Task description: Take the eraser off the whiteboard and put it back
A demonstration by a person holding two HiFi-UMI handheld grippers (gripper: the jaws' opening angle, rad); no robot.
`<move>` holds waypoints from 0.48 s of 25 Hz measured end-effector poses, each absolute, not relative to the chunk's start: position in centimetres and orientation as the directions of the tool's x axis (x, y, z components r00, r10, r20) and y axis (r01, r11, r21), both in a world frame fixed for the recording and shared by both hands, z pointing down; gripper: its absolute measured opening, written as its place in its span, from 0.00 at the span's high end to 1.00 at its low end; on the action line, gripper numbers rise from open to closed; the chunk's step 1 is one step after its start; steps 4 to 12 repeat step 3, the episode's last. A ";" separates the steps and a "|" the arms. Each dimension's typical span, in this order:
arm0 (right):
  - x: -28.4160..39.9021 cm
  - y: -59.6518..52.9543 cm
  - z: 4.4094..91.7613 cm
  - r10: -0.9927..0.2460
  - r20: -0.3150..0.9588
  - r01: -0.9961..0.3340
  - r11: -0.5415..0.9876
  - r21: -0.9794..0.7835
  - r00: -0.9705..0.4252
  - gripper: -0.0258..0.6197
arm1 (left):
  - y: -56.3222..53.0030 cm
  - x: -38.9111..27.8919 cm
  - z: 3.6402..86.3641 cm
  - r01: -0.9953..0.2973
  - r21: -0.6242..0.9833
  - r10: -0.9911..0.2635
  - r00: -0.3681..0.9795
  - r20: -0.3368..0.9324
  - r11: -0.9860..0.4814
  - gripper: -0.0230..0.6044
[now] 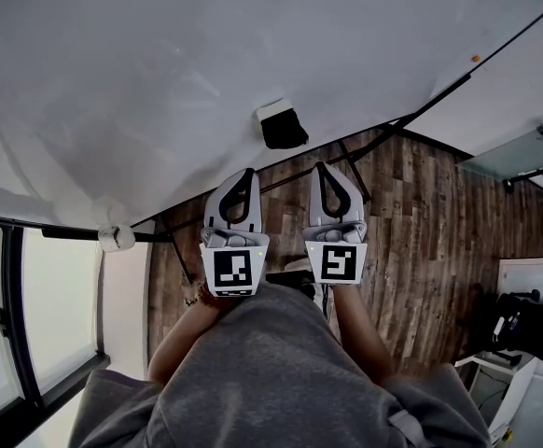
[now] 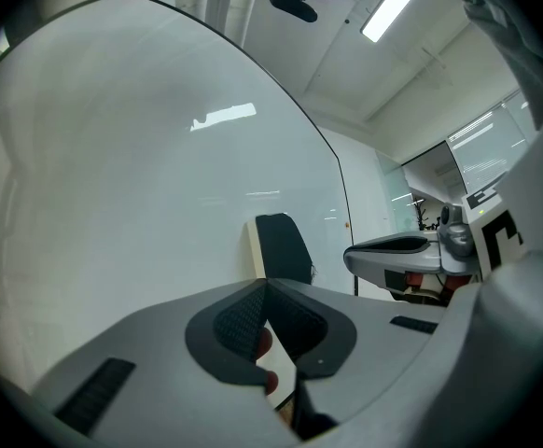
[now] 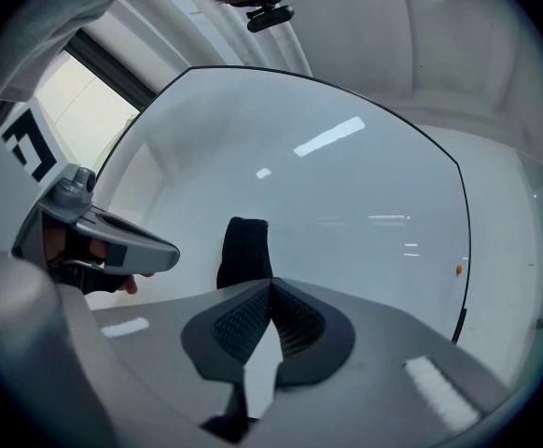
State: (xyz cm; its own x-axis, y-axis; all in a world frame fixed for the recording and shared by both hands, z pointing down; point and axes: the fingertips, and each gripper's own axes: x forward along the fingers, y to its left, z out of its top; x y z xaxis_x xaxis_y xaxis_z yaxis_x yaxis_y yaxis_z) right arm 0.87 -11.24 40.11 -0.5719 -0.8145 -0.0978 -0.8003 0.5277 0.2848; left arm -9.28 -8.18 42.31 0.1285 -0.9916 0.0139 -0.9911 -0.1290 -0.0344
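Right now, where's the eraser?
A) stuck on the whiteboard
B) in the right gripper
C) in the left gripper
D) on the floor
A: the eraser sits on the whiteboard, clear of the left gripper and right gripper, which are both shut and empty.

— What colours does the eraser show?
— Black, with a cream back. The whiteboard is white, edged in black.
— The left gripper and right gripper?
— Grey, black pads, black-and-white square markers. The floor is brown wood-grain planks.

L gripper, R gripper closed
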 end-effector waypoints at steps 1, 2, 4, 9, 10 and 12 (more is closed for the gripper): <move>1.1 -11.3 40.2 -0.817 -0.096 -0.802 0.524 0.286 -0.569 0.94 | -8.2 -9.2 42.3 -0.991 -0.032 -0.991 0.130 0.015 -0.131 0.95; 1.3 -11.4 40.4 -0.819 -0.093 -0.803 0.521 0.289 -0.565 0.94 | -8.2 -9.1 42.3 -0.991 -0.030 -0.991 0.132 0.017 -0.133 0.95; 1.5 -11.4 40.5 -0.822 -0.090 -0.804 0.518 0.292 -0.562 0.94 | -8.2 -8.9 42.3 -0.990 -0.026 -0.991 0.135 0.020 -0.135 0.95; 1.5 -11.4 40.5 -0.822 -0.090 -0.804 0.518 0.292 -0.562 0.94 | -8.2 -8.9 42.3 -0.990 -0.026 -0.991 0.135 0.020 -0.135 0.95; 1.5 -11.4 40.5 -0.822 -0.090 -0.804 0.518 0.292 -0.562 0.94 | -8.2 -8.9 42.3 -0.990 -0.026 -0.991 0.135 0.020 -0.135 0.95; 1.5 -11.4 40.5 -0.822 -0.090 -0.804 0.518 0.292 -0.562 0.94 | -8.2 -8.9 42.3 -0.990 -0.026 -0.991 0.135 0.020 -0.135 0.95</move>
